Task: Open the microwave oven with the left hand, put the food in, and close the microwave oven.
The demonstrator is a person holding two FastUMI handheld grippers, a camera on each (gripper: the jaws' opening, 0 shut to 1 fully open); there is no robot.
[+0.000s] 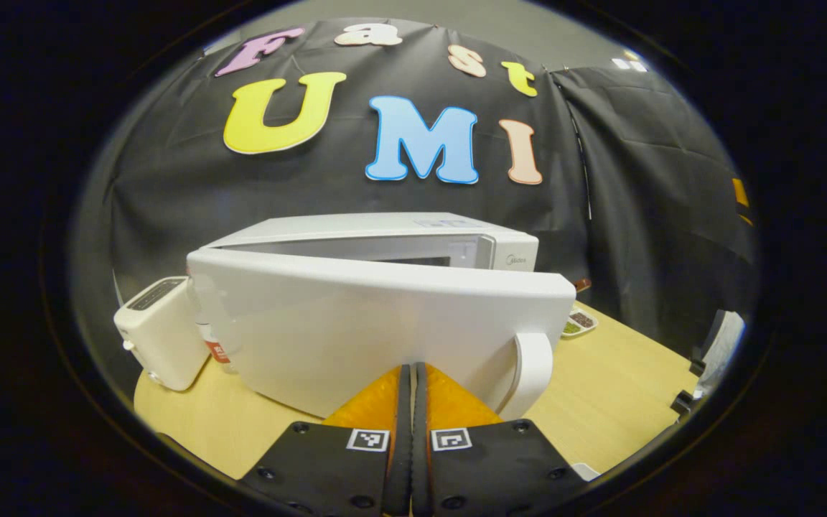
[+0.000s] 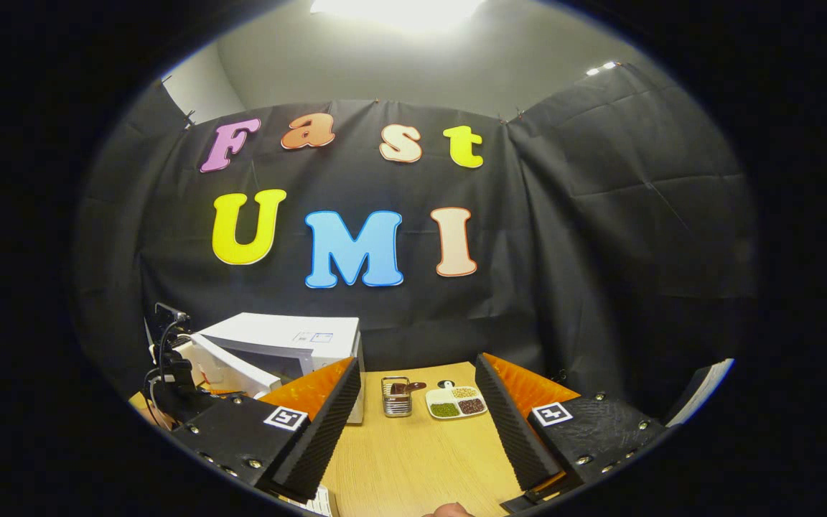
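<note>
1. A white microwave oven stands on a light wooden table against a black cloth wall. It is the landmark for everything that follows.
2. In the left gripper view, the microwave door is swung partly open towards the camera, hinged at the oven's left side, and a narrow strip of the dark cavity shows above the door's top edge.
3. A curved white door handle sits at the door's free right end.
4. The left gripper is directly in front of the door, with its two fingers pressed together and nothing between them. Their tips reach the outer face of the door near its lower edge, just left of the handle; whether they touch it cannot be told.
5. A white toaster stands just left of the microwave, beside the door's hinge end.
6. To the right of the microwave, a small divided dish holds portions of green, brown and pale food. It rests on the table, apart from the oven.
7. Between that dish and the microwave stands a small metal wire basket with something dark in it, close to the oven's right side.
8. In the right gripper view, the right gripper hangs above the table to the right of the microwave, its fingers spread wide and holding nothing. The dish and basket appear in the gap between them, farther off.
9. In the same view the microwave sits behind the left-hand finger, its door open.
</note>
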